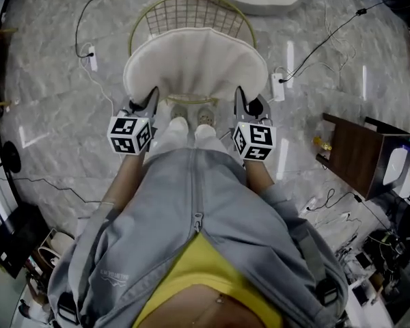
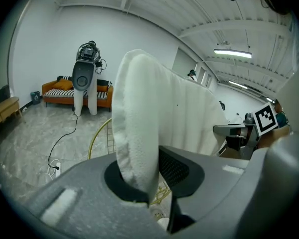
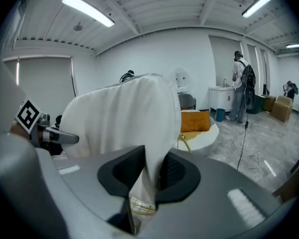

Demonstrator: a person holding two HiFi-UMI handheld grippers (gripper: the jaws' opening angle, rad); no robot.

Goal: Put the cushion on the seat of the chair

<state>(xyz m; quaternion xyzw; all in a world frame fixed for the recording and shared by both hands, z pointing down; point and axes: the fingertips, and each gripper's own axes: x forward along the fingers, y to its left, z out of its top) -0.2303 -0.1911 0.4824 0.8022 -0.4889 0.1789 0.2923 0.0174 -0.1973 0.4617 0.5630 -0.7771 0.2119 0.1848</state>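
A white round cushion (image 1: 195, 63) hangs over the gold wire chair (image 1: 191, 12), covering most of its seat in the head view. My left gripper (image 1: 149, 101) is shut on the cushion's near left edge, and my right gripper (image 1: 240, 100) is shut on its near right edge. In the left gripper view the cushion (image 2: 154, 113) rises thick and fluffy out of the pinched jaws (image 2: 149, 183), with the chair's gold rim (image 2: 97, 133) below. In the right gripper view the cushion (image 3: 124, 118) is nipped between the jaws (image 3: 149, 176), gold wire (image 3: 139, 205) beneath.
Power strips (image 1: 91, 58) and cables (image 1: 328, 39) lie on the marble floor around the chair. A dark wooden side table (image 1: 359, 154) stands at the right. The person's shoes (image 1: 191, 115) are just in front of the chair. An orange sofa (image 2: 74, 91) sits far back.
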